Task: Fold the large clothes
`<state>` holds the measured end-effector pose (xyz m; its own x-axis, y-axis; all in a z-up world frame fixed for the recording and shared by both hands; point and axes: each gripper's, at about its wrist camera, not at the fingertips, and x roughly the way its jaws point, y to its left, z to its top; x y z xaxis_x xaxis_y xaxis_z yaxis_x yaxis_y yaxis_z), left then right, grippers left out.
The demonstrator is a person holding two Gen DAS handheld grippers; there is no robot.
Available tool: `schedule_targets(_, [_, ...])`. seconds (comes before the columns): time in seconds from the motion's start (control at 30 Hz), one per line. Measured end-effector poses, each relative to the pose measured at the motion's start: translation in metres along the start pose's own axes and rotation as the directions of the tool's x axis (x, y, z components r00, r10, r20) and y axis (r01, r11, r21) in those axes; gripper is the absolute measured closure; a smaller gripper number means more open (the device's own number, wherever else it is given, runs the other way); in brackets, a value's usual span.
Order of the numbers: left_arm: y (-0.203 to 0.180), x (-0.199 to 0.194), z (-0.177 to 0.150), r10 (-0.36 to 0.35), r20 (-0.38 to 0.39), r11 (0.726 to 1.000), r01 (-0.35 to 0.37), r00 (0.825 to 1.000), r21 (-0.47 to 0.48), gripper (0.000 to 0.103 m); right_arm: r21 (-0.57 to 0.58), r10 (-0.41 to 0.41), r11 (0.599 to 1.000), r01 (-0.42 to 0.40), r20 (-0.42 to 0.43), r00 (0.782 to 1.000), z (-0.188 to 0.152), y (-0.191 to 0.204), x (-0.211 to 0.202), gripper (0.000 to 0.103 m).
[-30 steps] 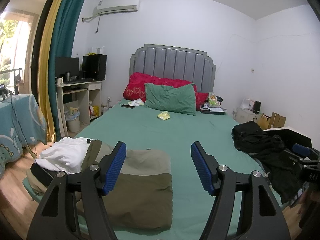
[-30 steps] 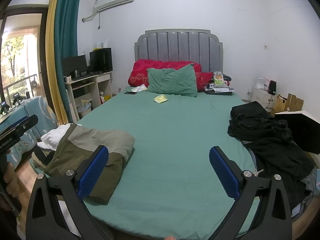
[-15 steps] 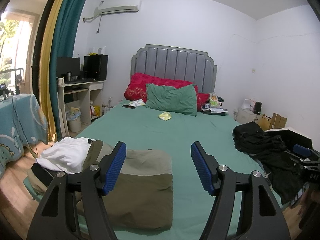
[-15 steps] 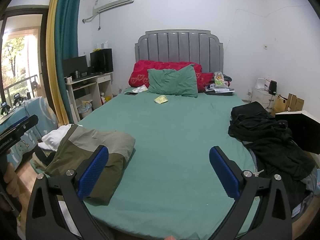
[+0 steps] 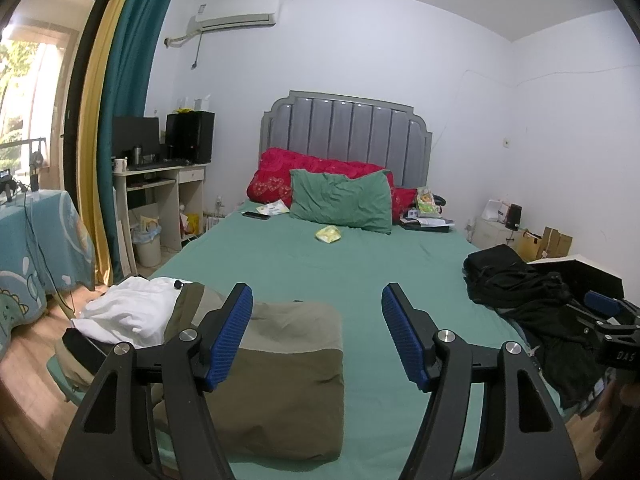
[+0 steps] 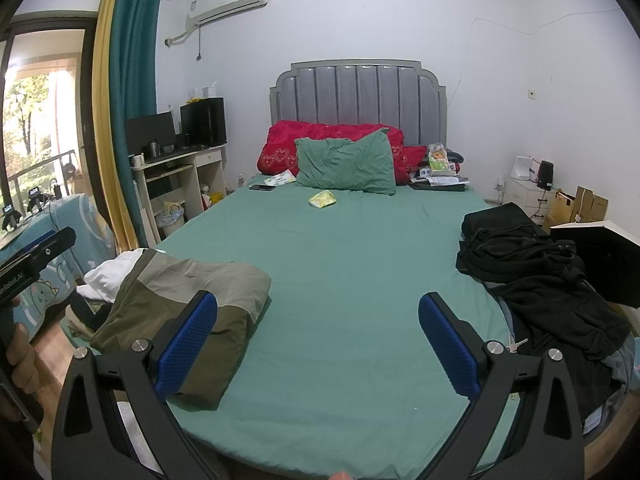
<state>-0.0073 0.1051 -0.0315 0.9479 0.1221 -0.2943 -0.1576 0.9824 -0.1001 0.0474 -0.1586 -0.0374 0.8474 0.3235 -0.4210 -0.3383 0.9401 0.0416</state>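
A folded olive and tan garment (image 5: 288, 368) lies at the near left corner of the green bed (image 5: 320, 268); it also shows in the right wrist view (image 6: 188, 304). A white garment (image 5: 132, 308) lies left of it. A heap of black clothes (image 5: 532, 304) sits at the right edge, also in the right wrist view (image 6: 536, 276). My left gripper (image 5: 316, 336) is open and empty, held above the folded garment's right edge. My right gripper (image 6: 318, 340) is open and empty above the bare sheet at the foot of the bed.
A green pillow (image 5: 340, 200) and red pillows (image 5: 280, 176) lie at the headboard, with a phone (image 5: 256, 215), a yellow packet (image 5: 328, 234) and papers nearby. A desk (image 5: 160, 184) stands left. A black box (image 6: 600, 256) stands right.
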Motion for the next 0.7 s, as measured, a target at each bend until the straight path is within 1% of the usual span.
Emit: schedule_targets(0.7, [-0.0040, -0.0004, -0.0016, 0.002, 0.002, 1.000, -0.002, 1.000, 0.001, 0.033, 0.002, -0.001, 1.000, 0.001, 0.001, 1.000, -0.0009, 0.0004, -0.0005, 0.003])
